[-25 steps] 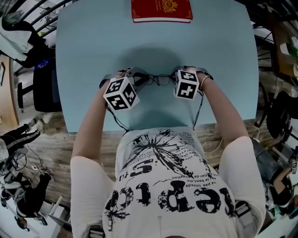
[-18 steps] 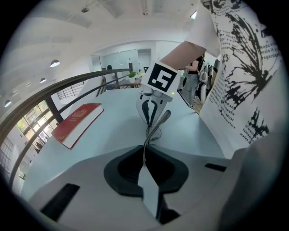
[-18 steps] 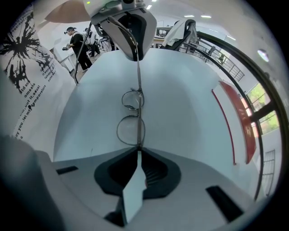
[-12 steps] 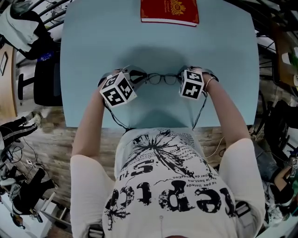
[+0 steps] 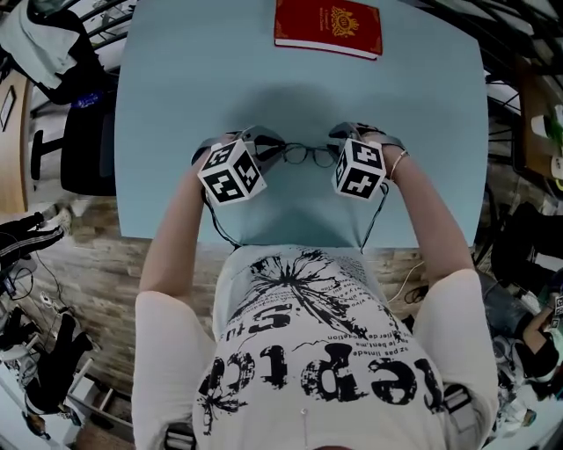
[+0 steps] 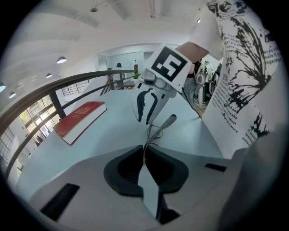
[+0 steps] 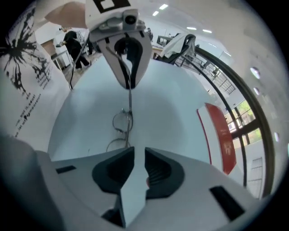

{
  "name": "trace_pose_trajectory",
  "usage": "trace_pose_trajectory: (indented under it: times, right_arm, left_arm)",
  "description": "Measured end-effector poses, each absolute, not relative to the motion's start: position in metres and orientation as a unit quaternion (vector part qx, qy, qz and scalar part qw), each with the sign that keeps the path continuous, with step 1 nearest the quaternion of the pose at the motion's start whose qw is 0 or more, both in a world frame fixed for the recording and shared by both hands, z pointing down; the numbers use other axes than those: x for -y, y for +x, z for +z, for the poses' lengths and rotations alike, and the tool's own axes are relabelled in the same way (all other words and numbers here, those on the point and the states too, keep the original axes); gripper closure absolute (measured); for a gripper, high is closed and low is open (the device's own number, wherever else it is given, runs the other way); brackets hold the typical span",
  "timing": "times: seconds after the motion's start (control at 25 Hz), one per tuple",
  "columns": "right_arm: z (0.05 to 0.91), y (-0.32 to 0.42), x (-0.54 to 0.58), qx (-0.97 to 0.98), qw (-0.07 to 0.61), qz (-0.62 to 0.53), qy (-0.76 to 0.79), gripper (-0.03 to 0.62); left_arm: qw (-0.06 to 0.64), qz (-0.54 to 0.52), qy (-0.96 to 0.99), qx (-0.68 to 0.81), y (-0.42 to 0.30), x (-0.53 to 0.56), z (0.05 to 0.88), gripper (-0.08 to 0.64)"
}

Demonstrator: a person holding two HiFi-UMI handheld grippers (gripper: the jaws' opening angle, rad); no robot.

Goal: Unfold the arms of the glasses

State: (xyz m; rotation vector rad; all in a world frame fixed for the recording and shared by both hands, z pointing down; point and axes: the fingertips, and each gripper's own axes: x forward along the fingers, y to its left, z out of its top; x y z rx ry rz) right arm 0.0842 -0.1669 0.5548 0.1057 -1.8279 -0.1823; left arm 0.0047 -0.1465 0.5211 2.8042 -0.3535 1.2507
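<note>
Table (image 5: pixel 176 105): light blue, and it fills most of what you see when you look down; both your forearms reach over its near edge.

Book (image 5: pixel 328 26): red with a gold crest, lying flat at the far edge, well apart from your hands.

Left tongs (image 5: pixel 266 149): in your left hand, pointing in toward the middle. The jaws are pinched nearly together on one thin arm of the glasses (image 5: pixel 308 155), which runs straight out from between the pads (image 6: pixel 131 169).

Right tongs (image 5: pixel 346 138): in your right hand, facing the left tongs across the glasses. The jaws have just been opening and stand a narrow gap apart. Nothing is between them, and the pads (image 7: pixel 158 173) press on nothing.

Glasses: thin dark wire frame with round lenses, over the middle of the table between the two tongs. One arm is in your left tongs; the nearest lens (image 7: pixel 115 145) sits just beyond your right jaws. I cannot tell whether the frame touches the table.
</note>
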Motion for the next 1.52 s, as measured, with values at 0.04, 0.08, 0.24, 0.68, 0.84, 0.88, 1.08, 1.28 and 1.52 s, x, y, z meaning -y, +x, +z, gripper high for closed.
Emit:
trace_pose_trajectory:
  times: [0.04,0.08,0.24,0.68,0.84,0.88,1.08,1.28,1.52]
  right_arm:
    - [0.550,0.073,0.166,0.806,0.586,-0.070,0.042,0.523]
    - [0.548,0.062,0.163,0.819,0.570,-0.056,0.035,0.532]
    - [0.557,0.036,0.153,0.831,0.556,-0.021,0.004,0.532]
    - [0.590,0.027,0.144,0.792,0.608,-0.039,-0.035,0.555]
    - [0.588,0.025,0.145,0.797,0.602,-0.035,-0.037,0.565]
    - [0.586,0.025,0.145,0.800,0.597,-0.033,-0.035,0.566]
    - [0.573,0.028,0.144,0.815,0.578,-0.035,-0.023,0.567]
    - [0.550,0.028,0.147,0.839,0.541,-0.051,-0.014,0.567]
    - [0.519,0.035,0.145,0.862,0.503,-0.068,0.002,0.566]
  left_arm:
    - [0.025,0.404,0.907,0.116,0.005,0.147,0.521,0.531]
    - [0.026,0.403,0.907,0.118,0.005,0.147,0.521,0.531]
    - [0.031,0.399,0.909,0.121,0.006,0.146,0.521,0.531]
    - [0.032,0.390,0.912,0.126,0.006,0.146,0.520,0.531]
    - [0.030,0.394,0.910,0.124,0.005,0.147,0.520,0.531]
    - [0.029,0.395,0.910,0.124,0.004,0.146,0.520,0.531]
    - [0.032,0.398,0.908,0.123,0.005,0.142,0.522,0.531]
    - [0.043,0.412,0.899,0.141,-0.002,0.147,0.526,0.531]
    - [0.045,0.419,0.894,0.151,-0.004,0.146,0.524,0.531]
